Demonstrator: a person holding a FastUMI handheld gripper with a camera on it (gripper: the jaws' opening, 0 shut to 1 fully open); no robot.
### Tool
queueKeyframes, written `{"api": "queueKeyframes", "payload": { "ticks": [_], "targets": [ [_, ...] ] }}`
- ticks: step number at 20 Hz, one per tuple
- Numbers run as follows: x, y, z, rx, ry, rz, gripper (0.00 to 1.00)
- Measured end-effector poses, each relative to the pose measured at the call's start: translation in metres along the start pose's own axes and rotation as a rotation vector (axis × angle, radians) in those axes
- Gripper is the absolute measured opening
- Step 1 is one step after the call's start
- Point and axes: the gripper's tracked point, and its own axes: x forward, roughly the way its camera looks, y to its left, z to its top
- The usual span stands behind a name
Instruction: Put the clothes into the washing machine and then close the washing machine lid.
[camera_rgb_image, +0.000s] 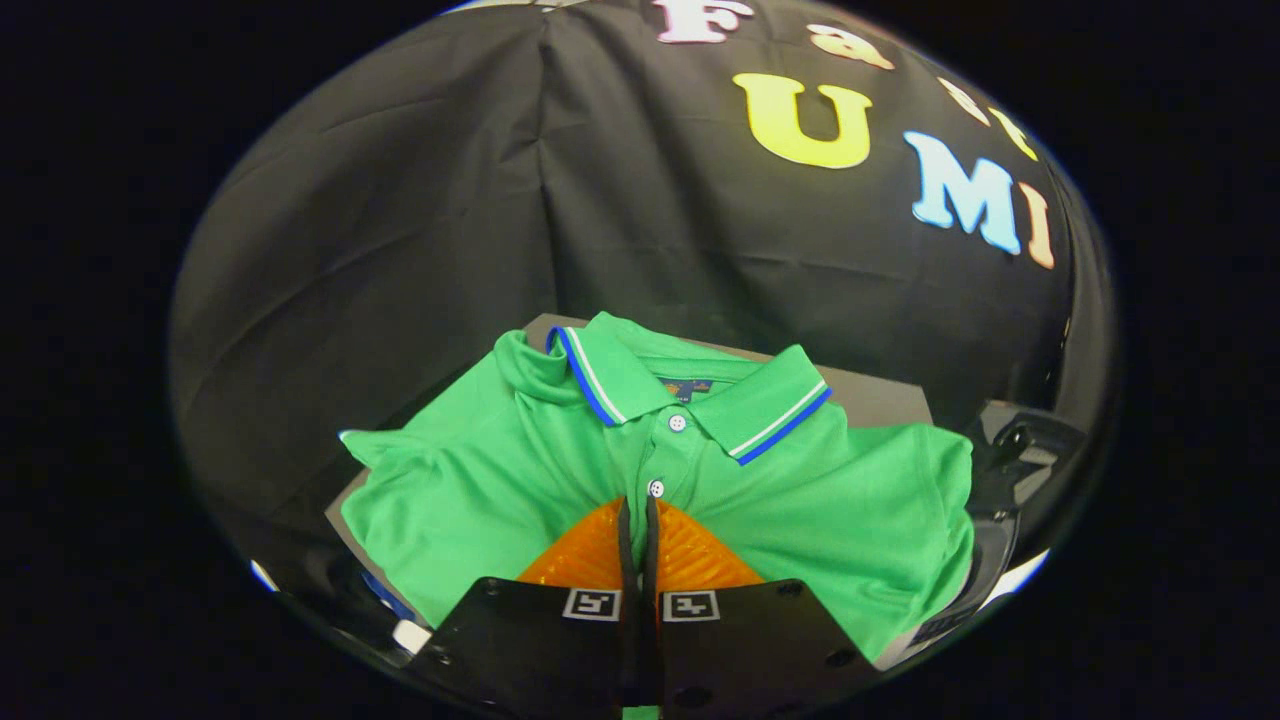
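A green polo shirt (820, 500) with a blue-and-white striped collar lies spread out, front side up, on a grey flat surface (885, 400). Its collar points away from me and two white buttons show on the placket. My gripper (638, 505) hangs right over the shirt's lower front. The two fingers are pressed together, and their tips sit just below the lower button. No cloth shows pinched between them. The shirt's bottom part is hidden under the fingers.
A dark plastic body (1015, 470) with a pale edge stands just right of the shirt's sleeve. The black cloth wall (420, 220) rises close behind the grey surface. A small white piece (410, 635) shows below the left sleeve.
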Motion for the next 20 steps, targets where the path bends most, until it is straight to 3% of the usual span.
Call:
{"api": "queueKeyframes", "payload": {
  "ticks": [5,13,20],
  "targets": [
    [-0.018,-0.002,0.03,0.05,-0.057,0.047,0.02],
    [-0.104,-0.015,0.127,0.062,-0.294,0.083,0.02],
    [-0.183,-0.038,0.185,0.078,-0.484,0.111,0.01]
  ]
}}
